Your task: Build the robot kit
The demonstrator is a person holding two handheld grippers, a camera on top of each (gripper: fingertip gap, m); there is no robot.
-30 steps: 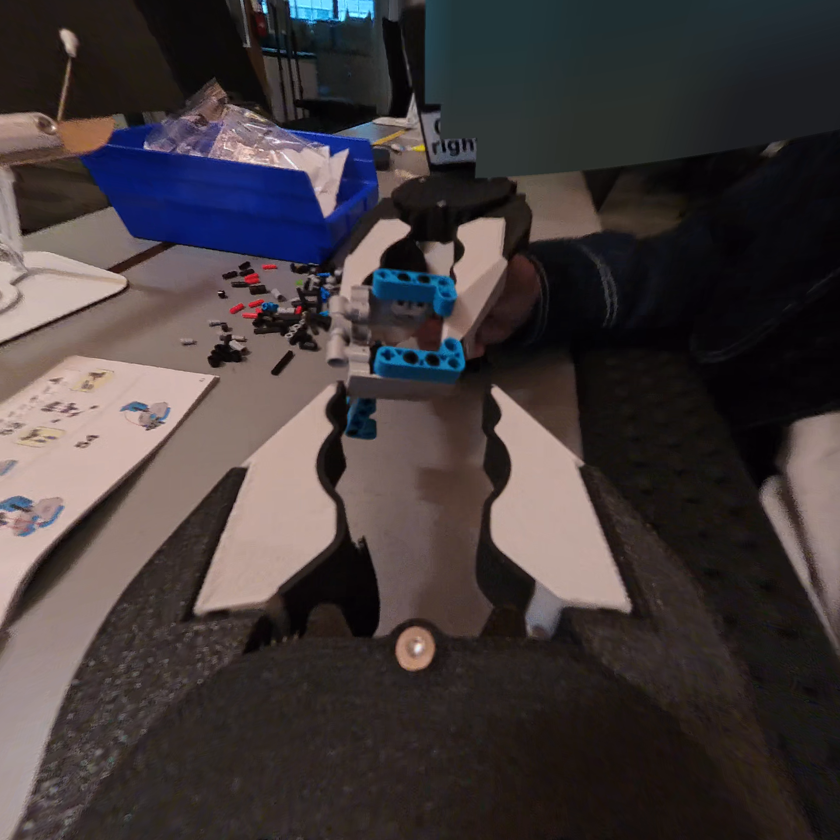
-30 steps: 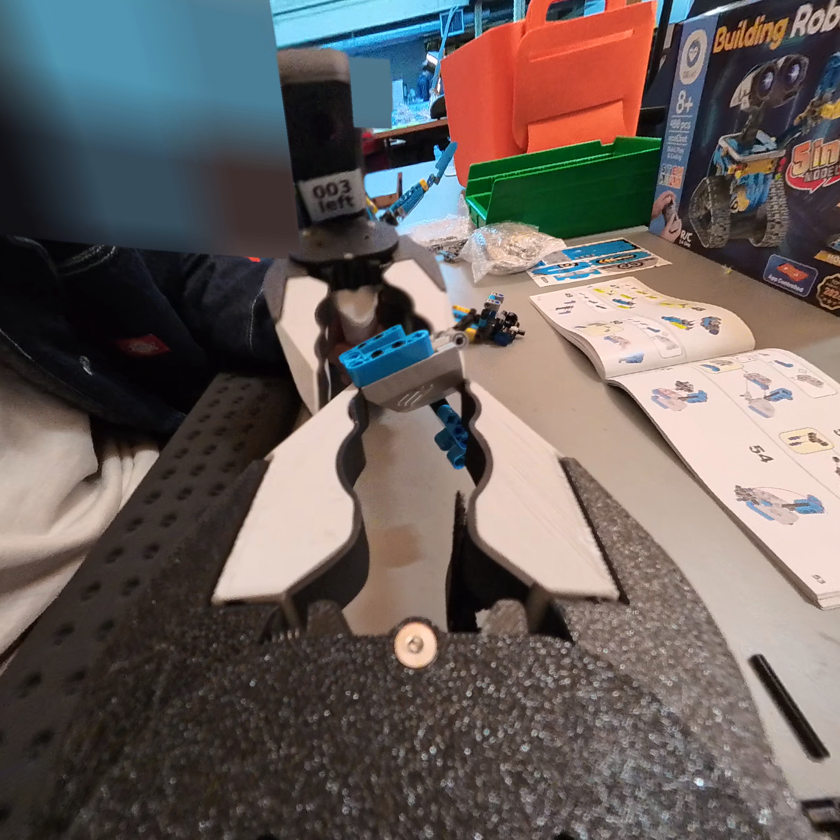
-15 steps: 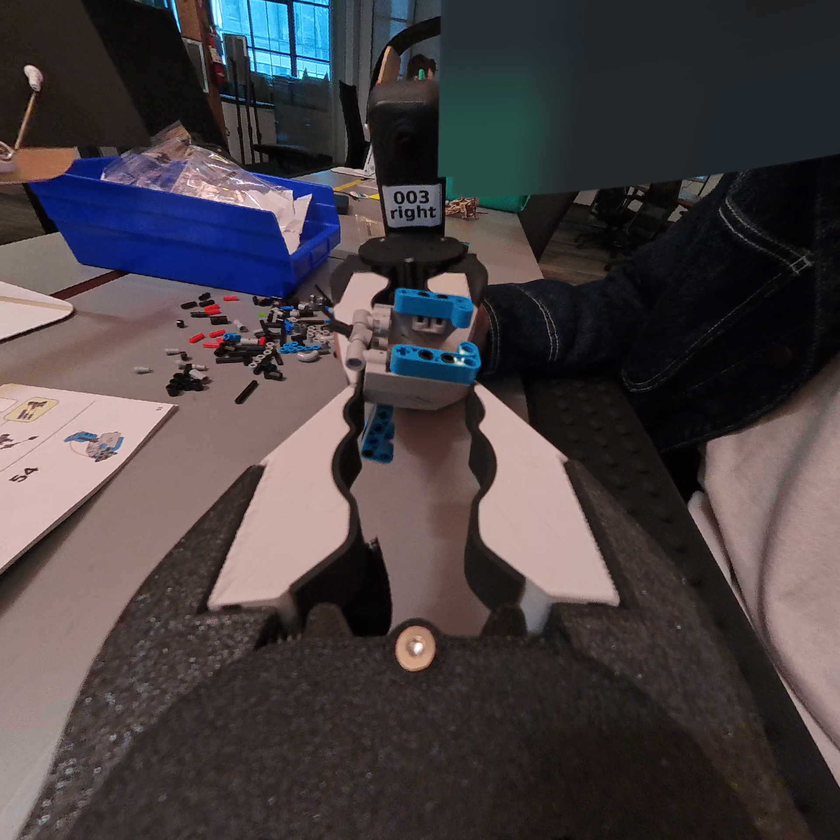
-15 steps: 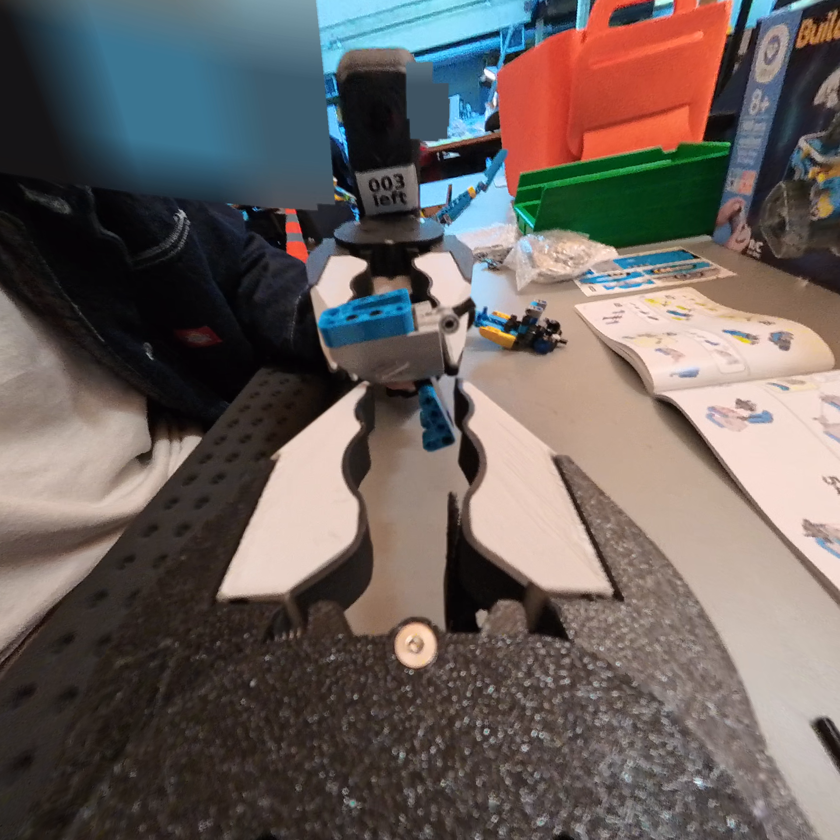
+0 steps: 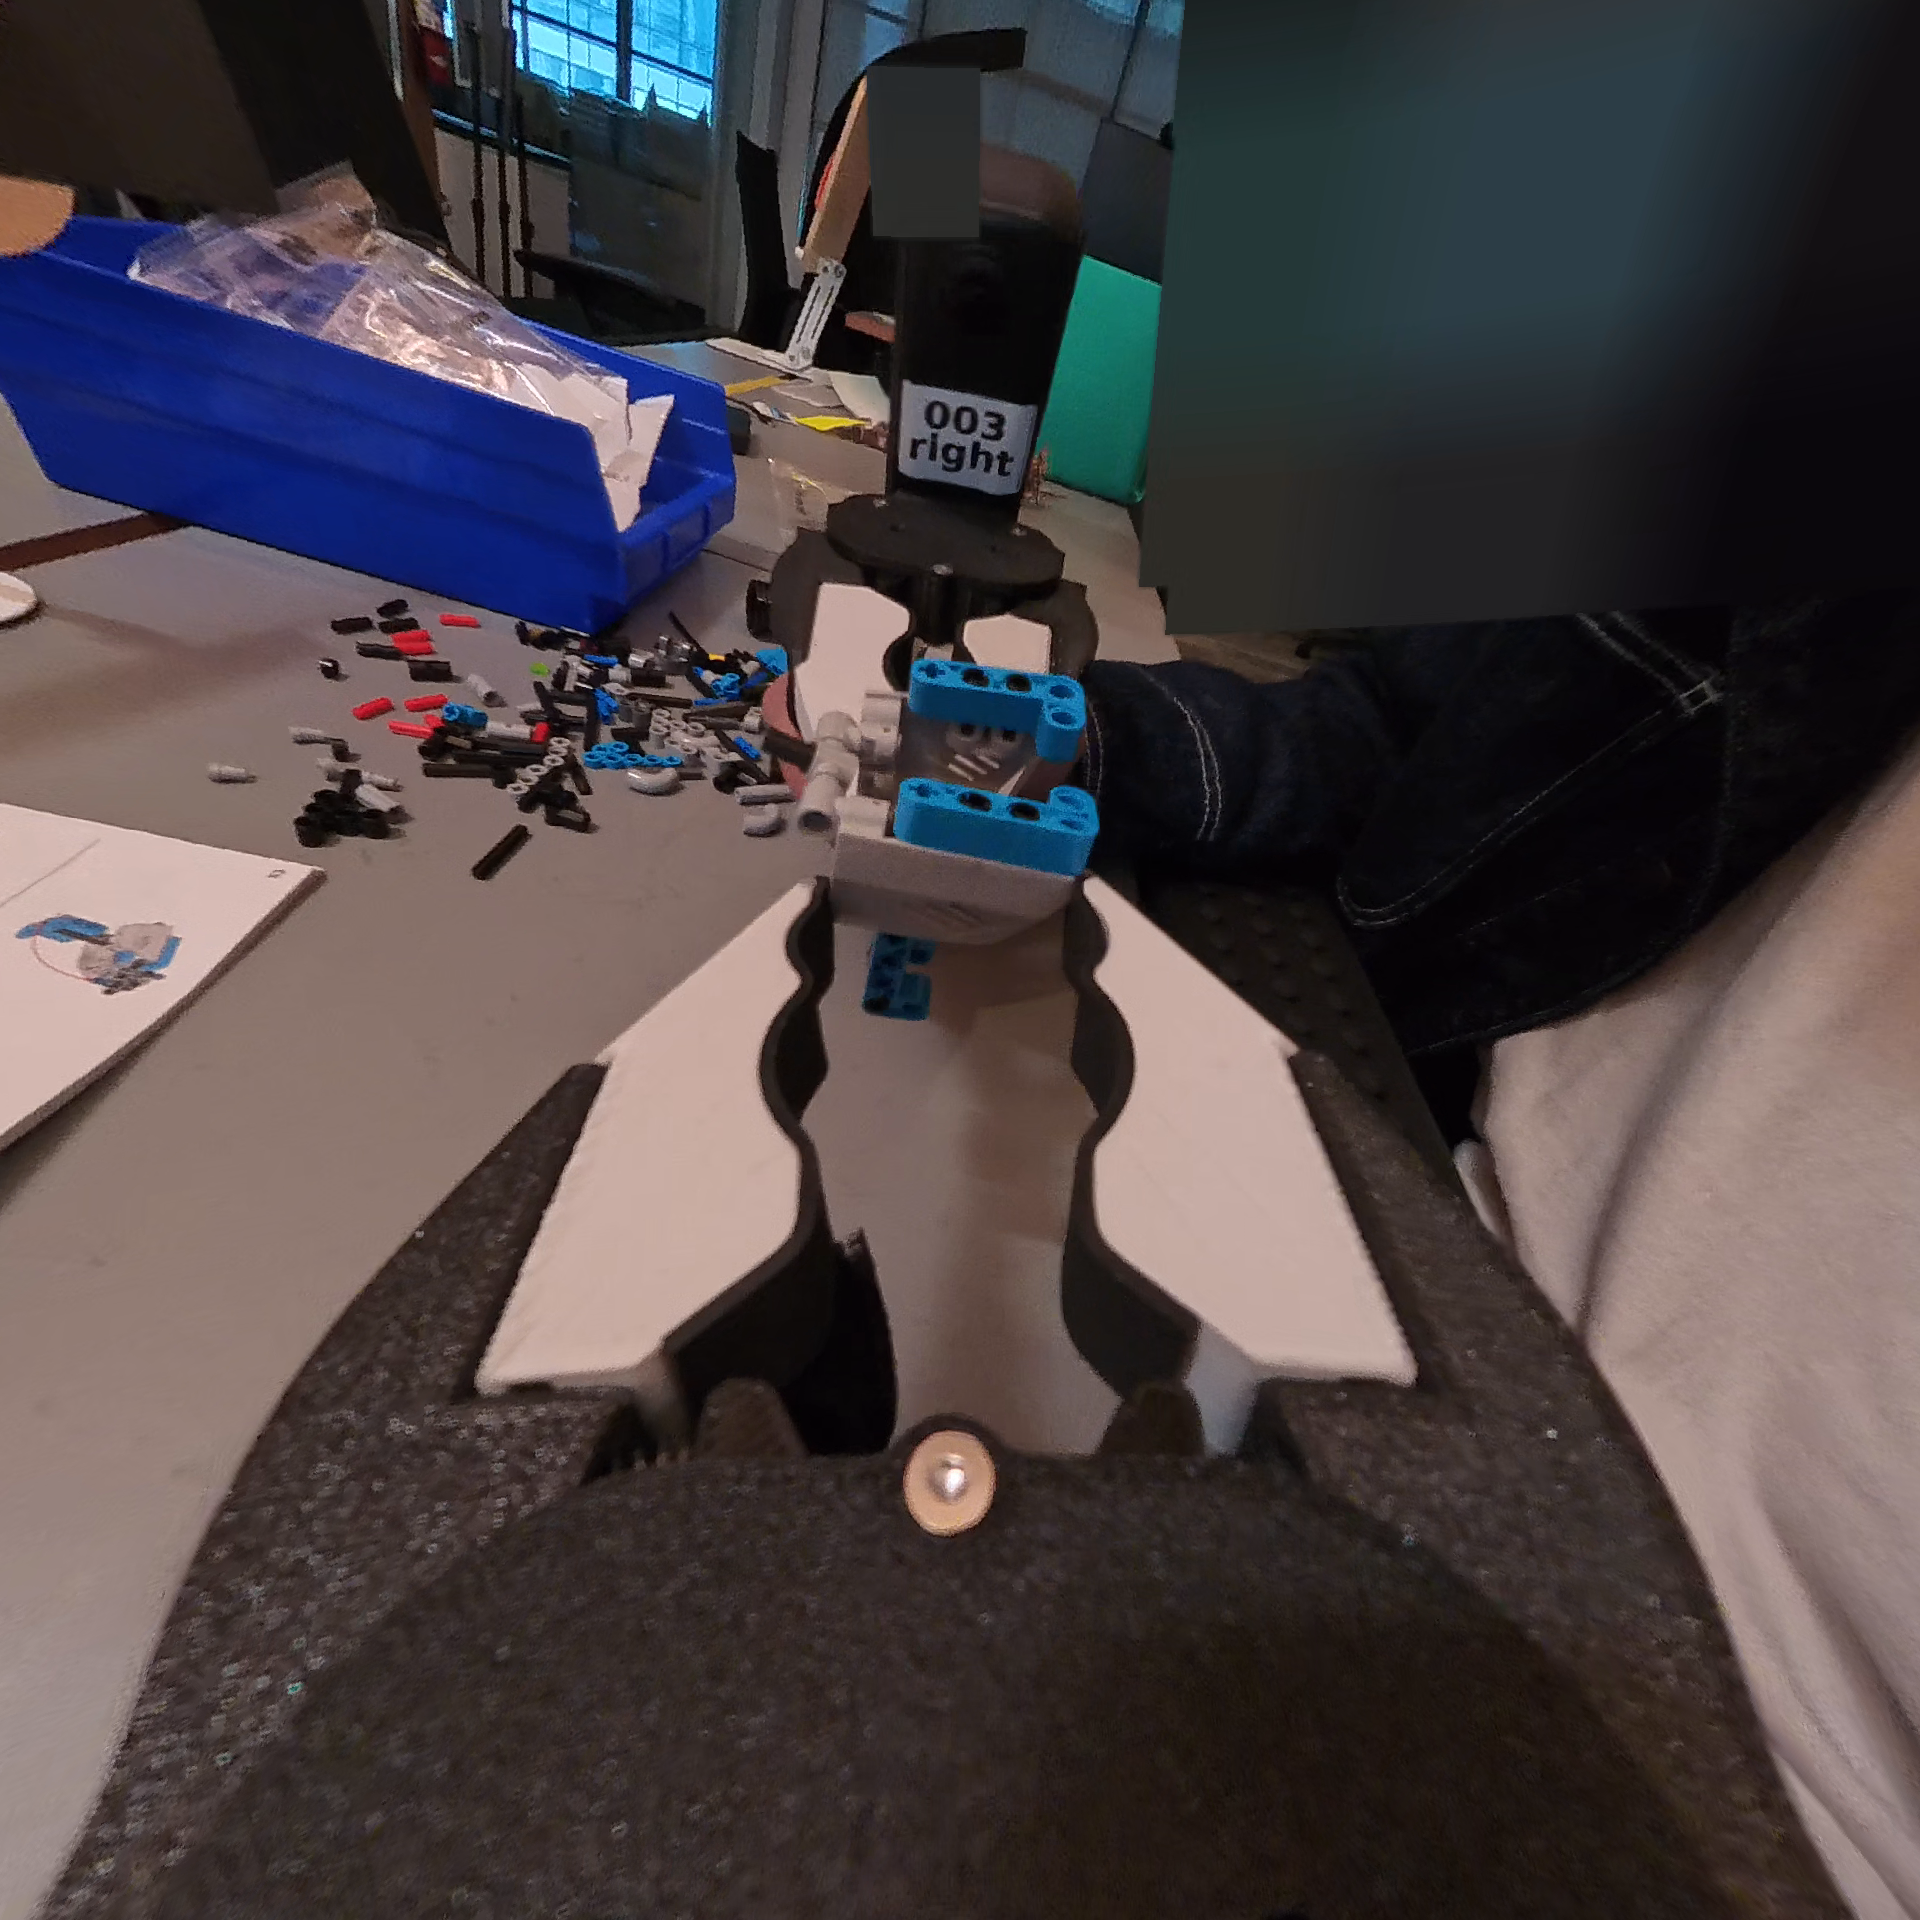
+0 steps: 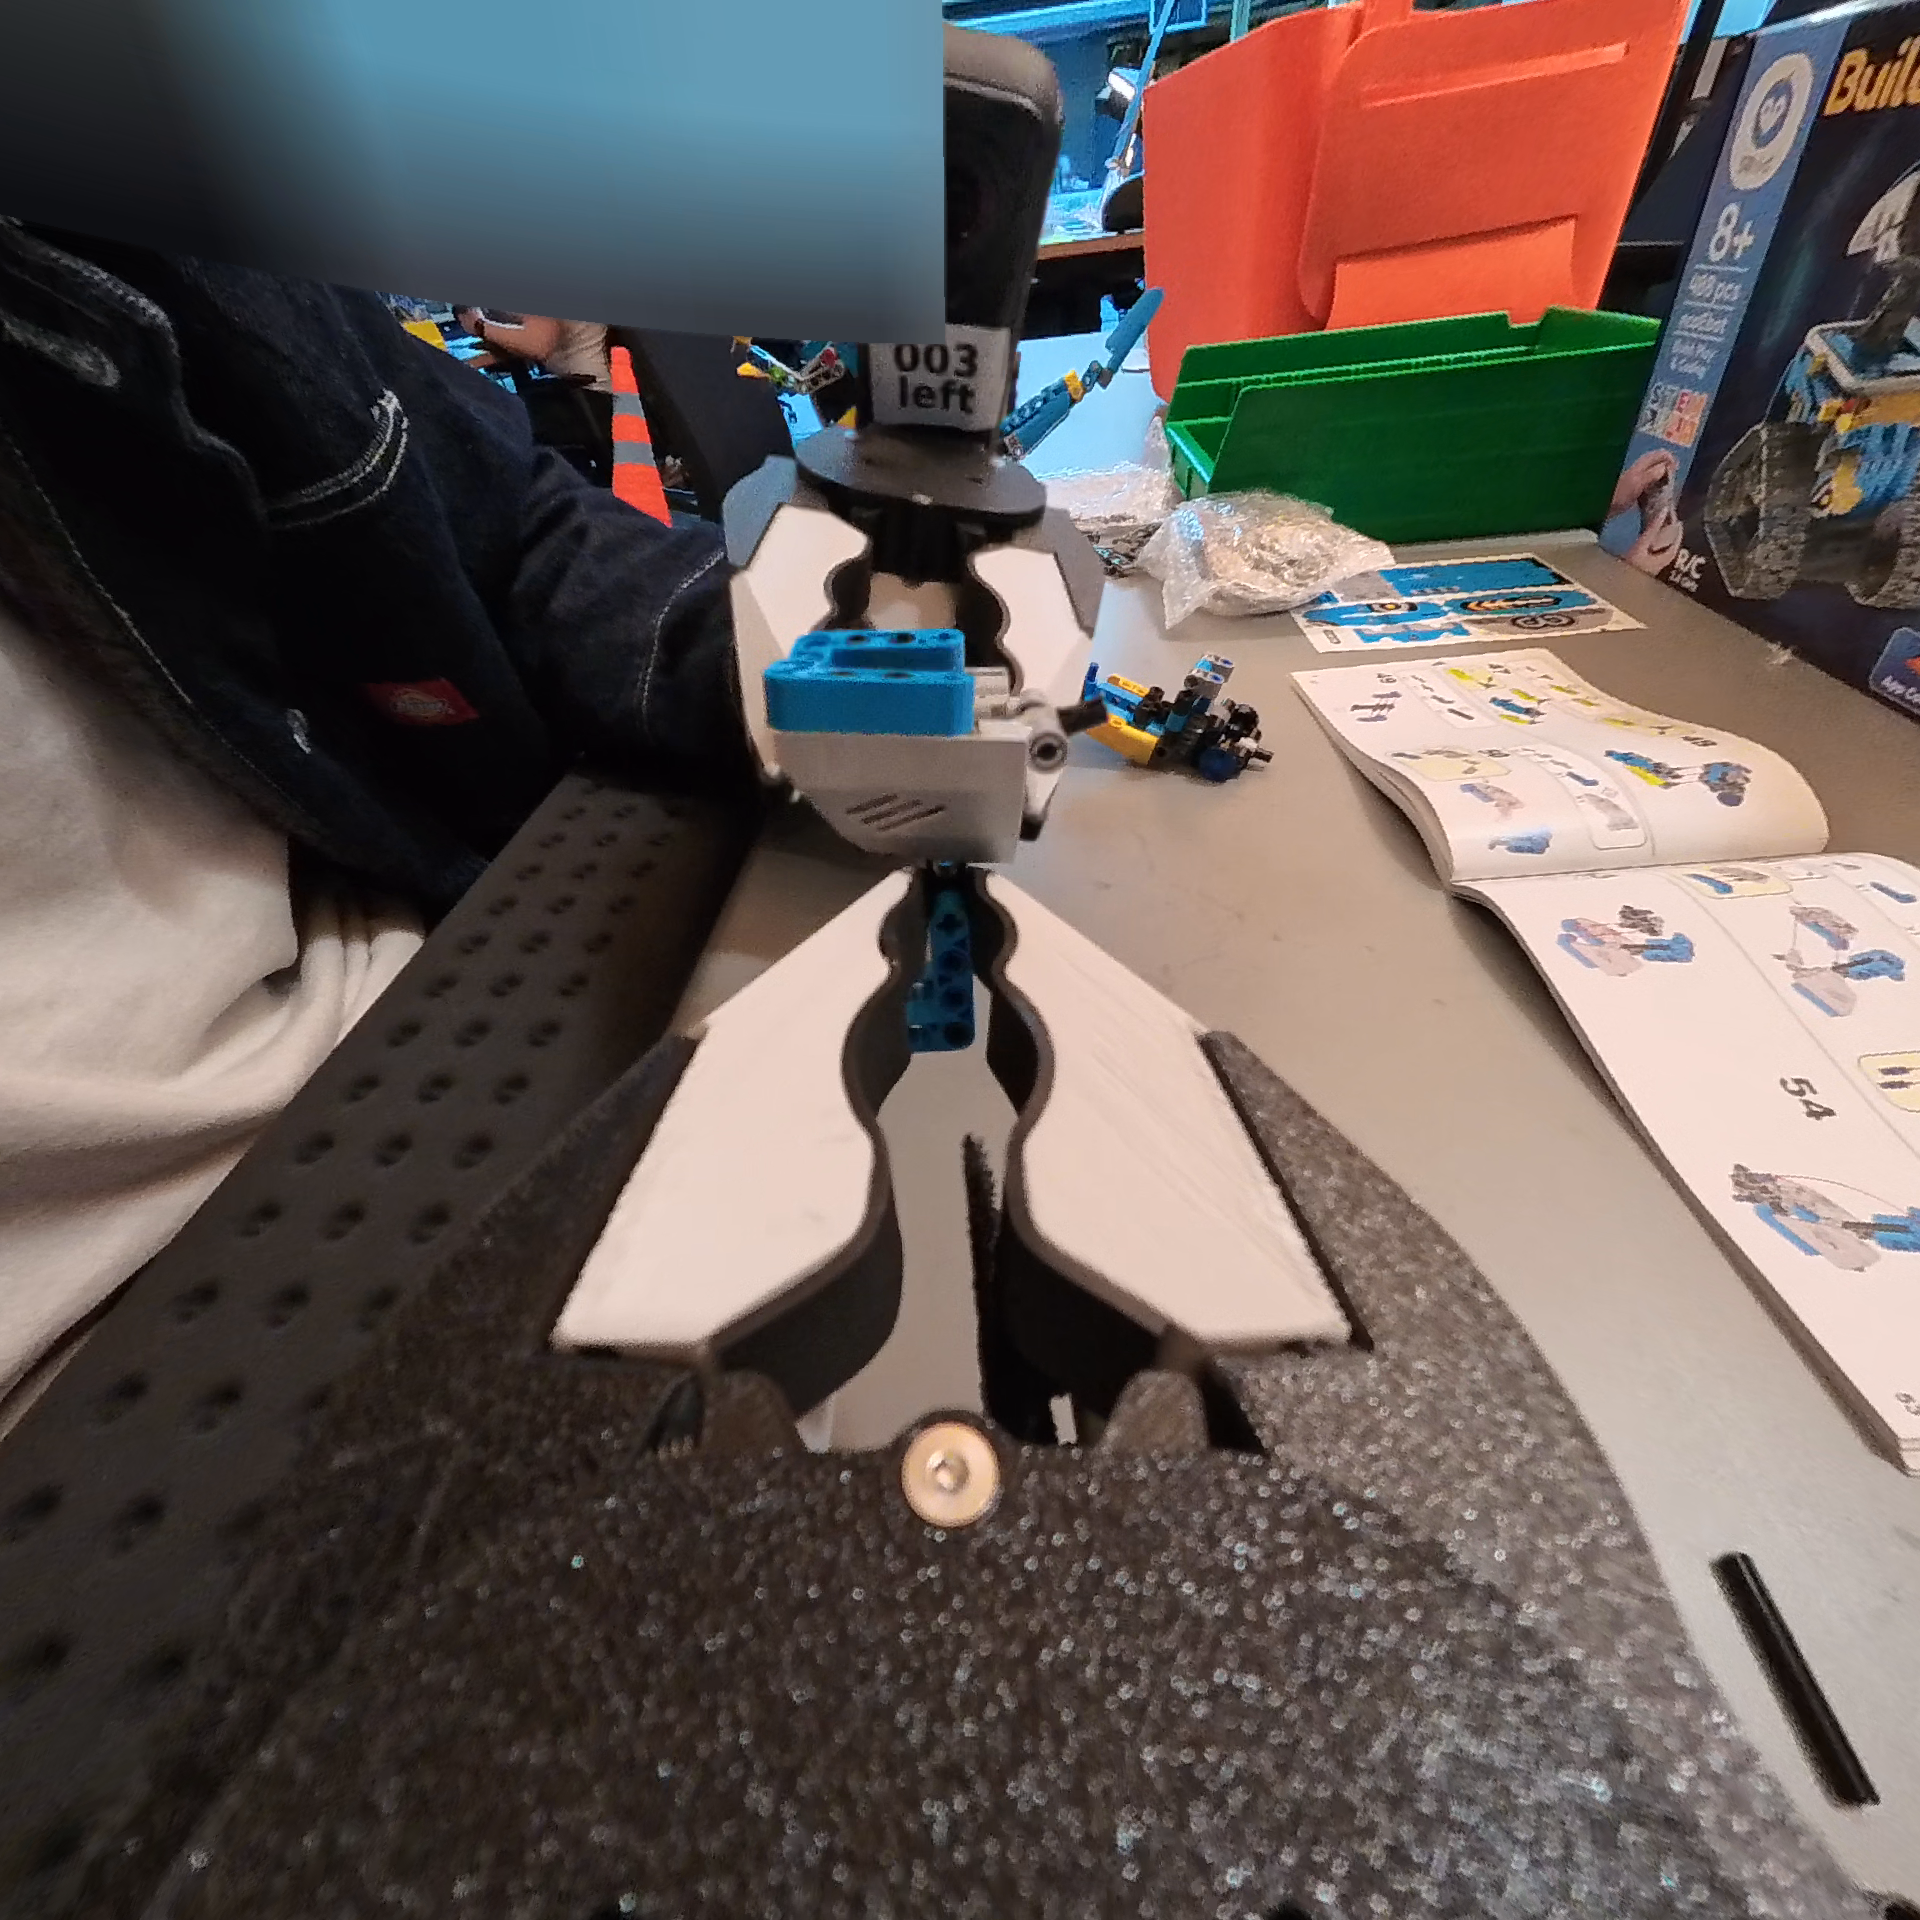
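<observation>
My left gripper (image 5: 951,899) is shut on a grey block with two blue beams on top (image 5: 977,831) and holds it above the table edge. The same block shows in the right wrist view (image 6: 894,769). A thin blue beam (image 6: 940,977) hangs under the block. My right gripper (image 6: 948,888) faces the left one and is shut on this beam, its tips just below the block. The beam also shows in the left wrist view (image 5: 896,971), between my left fingers.
A blue bin (image 5: 343,457) with plastic bags stands behind a scatter of small loose parts (image 5: 540,727). An open booklet (image 6: 1662,935), a small yellow-and-blue assembly (image 6: 1174,717), a green bin (image 6: 1434,436), an orange container (image 6: 1403,187) and a toy box (image 6: 1808,364) lie right. A black perforated mat (image 6: 416,1039) lines the table's near edge. My left and right fingertips are right by each other. Between my left fingertips and the small yellow-and-blue assembly (image 6: 1174,717) there is roughly 20 cm.
My right gripper's jaws have closed from wide apart onto the hanging blue beam. Both grippers have tilted so the block now sits level between them.
</observation>
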